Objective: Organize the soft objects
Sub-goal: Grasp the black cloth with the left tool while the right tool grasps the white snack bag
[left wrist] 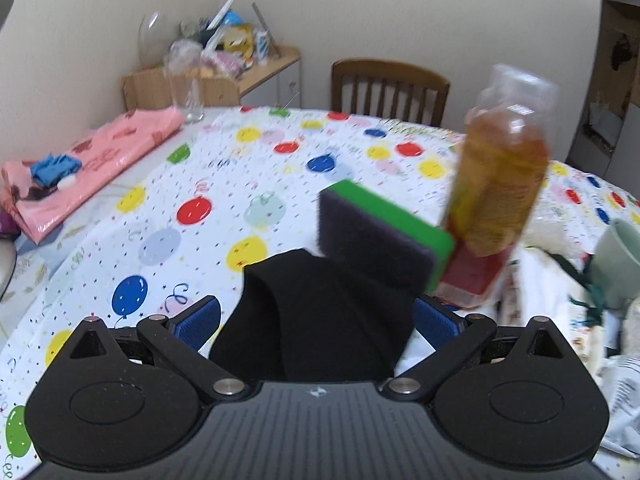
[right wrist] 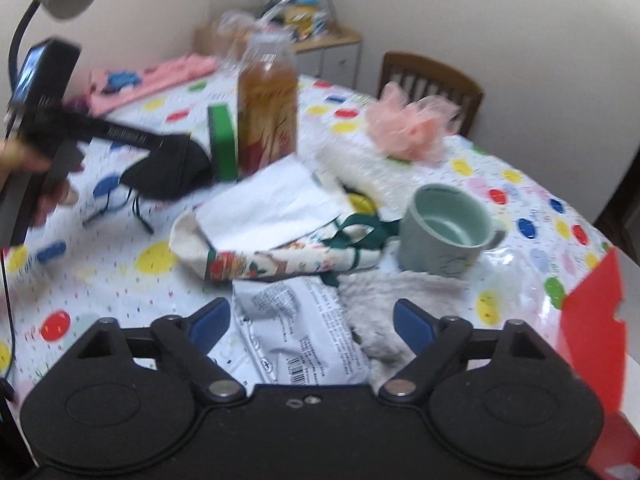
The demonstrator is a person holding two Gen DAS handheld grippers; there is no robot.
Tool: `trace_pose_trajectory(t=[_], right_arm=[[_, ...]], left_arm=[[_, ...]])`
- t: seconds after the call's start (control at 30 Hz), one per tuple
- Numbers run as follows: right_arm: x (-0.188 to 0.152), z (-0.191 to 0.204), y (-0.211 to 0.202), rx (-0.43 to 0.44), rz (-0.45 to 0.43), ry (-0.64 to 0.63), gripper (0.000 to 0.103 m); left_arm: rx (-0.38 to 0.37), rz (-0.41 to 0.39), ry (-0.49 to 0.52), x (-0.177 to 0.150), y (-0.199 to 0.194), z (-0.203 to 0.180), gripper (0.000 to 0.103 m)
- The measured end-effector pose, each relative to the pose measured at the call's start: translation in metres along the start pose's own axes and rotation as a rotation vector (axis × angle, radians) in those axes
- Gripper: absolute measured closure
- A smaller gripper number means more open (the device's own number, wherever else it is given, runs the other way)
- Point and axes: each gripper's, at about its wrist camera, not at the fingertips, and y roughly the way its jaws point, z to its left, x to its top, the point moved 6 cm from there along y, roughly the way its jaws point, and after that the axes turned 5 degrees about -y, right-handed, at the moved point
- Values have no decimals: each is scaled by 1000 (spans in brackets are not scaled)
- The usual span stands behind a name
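A black cloth [left wrist: 316,312] lies between the open fingers of my left gripper [left wrist: 316,316]; whether the pads touch it I cannot tell. It also shows in the right wrist view [right wrist: 168,168] with the left gripper [right wrist: 132,138] over it. A green and purple sponge [left wrist: 380,236] leans against a juice bottle [left wrist: 496,184] just beyond. My right gripper [right wrist: 312,320] is open above a white printed packet [right wrist: 304,340] and a grey fluffy cloth [right wrist: 384,312]. A pink mesh puff [right wrist: 412,120] lies at the far side.
A green mug [right wrist: 444,232], a printed cloth bag [right wrist: 276,240] and a red box [right wrist: 592,332] lie on the balloon tablecloth [left wrist: 160,216]. A pink sheet with a blue cloth [left wrist: 54,168] is at the far left. A wooden chair [left wrist: 388,84] stands behind.
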Motion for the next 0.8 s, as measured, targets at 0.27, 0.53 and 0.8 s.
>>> trace_pose_trajectory(t=[0.27,0.53,0.8], right_arm=[[-2,2,38,36,95,-59,27],[-6,6,63,41,158,-88,31],[-7,11,69,10,173,-130,46]], left_arm=[[-6,75,-56,-2,30,17,0],[-37,99,-40,-1,45,12,20],[-49,79,8,2,46,2,56]])
